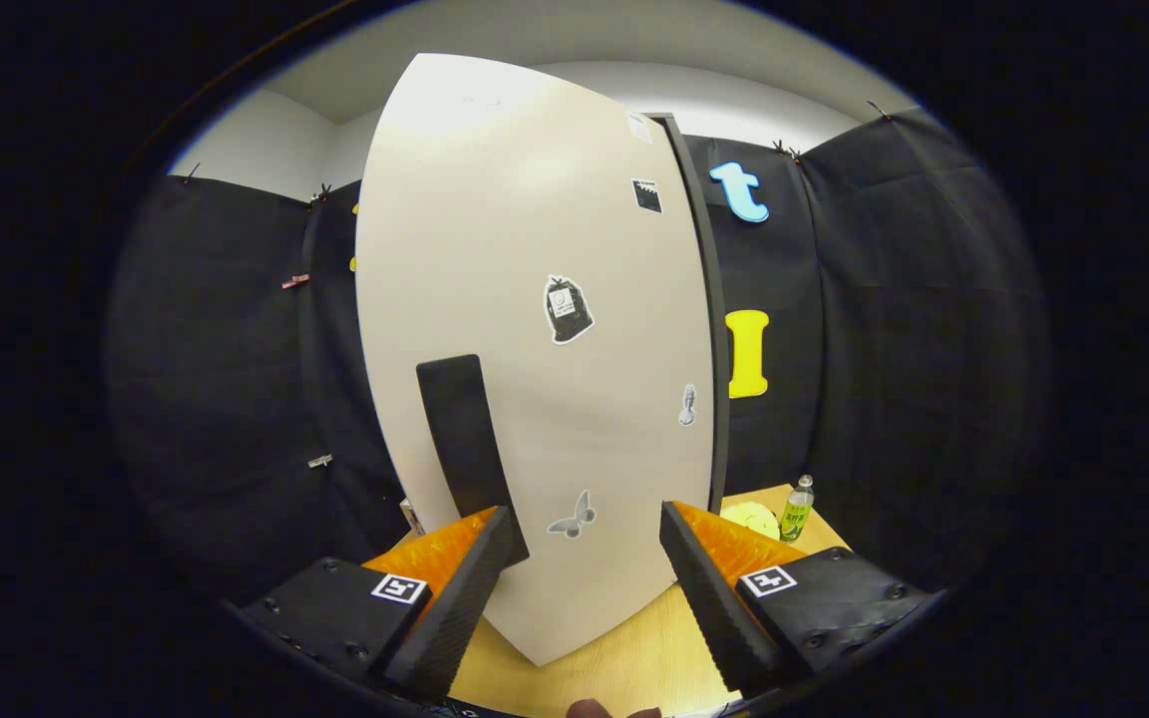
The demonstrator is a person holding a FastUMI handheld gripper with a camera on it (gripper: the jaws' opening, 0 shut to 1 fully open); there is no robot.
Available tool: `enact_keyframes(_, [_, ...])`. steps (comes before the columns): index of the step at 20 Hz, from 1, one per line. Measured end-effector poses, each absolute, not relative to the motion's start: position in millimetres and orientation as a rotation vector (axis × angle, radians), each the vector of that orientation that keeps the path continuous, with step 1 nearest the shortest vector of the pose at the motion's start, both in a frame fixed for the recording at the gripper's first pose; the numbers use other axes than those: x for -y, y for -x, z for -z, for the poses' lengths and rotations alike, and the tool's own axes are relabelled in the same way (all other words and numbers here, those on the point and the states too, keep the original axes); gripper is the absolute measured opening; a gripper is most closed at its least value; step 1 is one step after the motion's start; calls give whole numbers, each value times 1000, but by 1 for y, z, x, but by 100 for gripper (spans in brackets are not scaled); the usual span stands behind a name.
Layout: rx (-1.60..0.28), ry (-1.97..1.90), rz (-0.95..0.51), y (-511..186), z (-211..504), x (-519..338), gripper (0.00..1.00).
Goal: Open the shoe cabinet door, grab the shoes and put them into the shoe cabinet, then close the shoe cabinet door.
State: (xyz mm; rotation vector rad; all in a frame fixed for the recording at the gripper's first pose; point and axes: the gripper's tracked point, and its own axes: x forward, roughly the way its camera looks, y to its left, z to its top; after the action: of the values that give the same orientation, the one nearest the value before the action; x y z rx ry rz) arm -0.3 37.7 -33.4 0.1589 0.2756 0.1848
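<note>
Gripper view puts the shoe cabinet door (pixel 535 329) right ahead of my gripper (pixel 584 568), whose fingers stand apart and hold nothing. Its dark handle (pixel 463 439) drops behind my left fingertip (pixel 480 558). The door hides the cabinet's inside; a bottle (pixel 797 507) stands on the wooden table (pixel 634 658) beyond.

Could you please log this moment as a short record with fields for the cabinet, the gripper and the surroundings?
cabinet door: pale panel, just ahead of the fingers
handle: dark vertical bar, lower part of the door, by one finger
stickers: several on the door
gripper: open, holding nothing
table: light wood
bottle: upright beyond the door
shoes: unseen
</note>
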Motion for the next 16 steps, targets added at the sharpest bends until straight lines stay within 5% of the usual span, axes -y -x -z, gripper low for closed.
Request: enact_keyframes(16, [-244,-148,-139,5,29,-22,98])
